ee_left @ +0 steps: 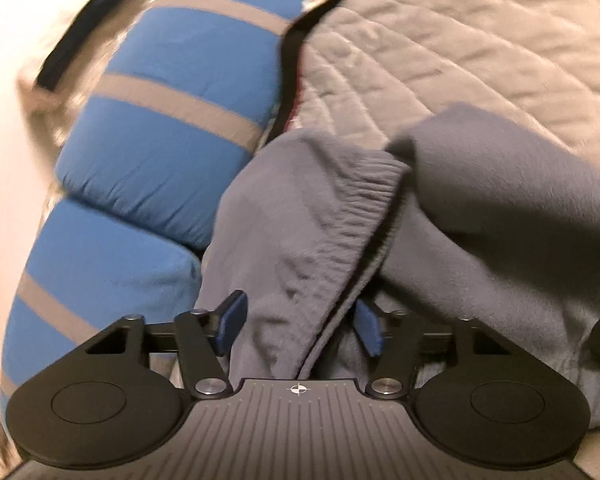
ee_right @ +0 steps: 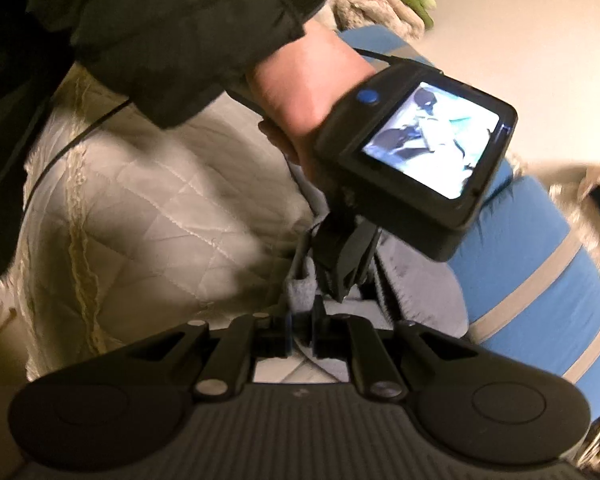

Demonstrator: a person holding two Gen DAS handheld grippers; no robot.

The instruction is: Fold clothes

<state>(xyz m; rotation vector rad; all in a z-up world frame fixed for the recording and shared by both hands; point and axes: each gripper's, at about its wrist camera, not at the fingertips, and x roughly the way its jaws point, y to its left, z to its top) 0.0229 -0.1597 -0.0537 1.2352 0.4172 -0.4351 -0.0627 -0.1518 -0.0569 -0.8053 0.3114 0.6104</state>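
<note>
— So, what does my left tool (ee_left: 298,322) have right now?

— Its blue pads (ee_left: 233,320) stand wide apart, and a fold of the grey fleece garment (ee_left: 320,216) runs down between them. From my left wrist view the pads don't pinch the cloth; it simply drapes through the gap. The ribbed waistband (ee_left: 364,196) bunches just ahead of the tool.

— And where does the garment lie?

— On the bed, over the quilted beige bedspread (ee_left: 460,40), crumpled, with its left edge touching the blue pillow with grey stripes (ee_left: 168,120). A dark strap (ee_left: 296,48) trails across the bedspread behind the pillow.

— My right tool (ee_right: 301,330)?

— Its fingers are drawn in narrow, only a slim gap between them. A bit of grey fleece (ee_right: 300,286) sits just ahead of the tips, but I cannot tell whether they pinch any of it; the view is blurred there.

— What fills the top of that view?

— The person's left hand (ee_right: 304,92), in a dark sleeve (ee_right: 172,32), gripping the other handset, whose lit screen (ee_right: 432,144) faces my right camera. The striped pillow lies to the right.
</note>
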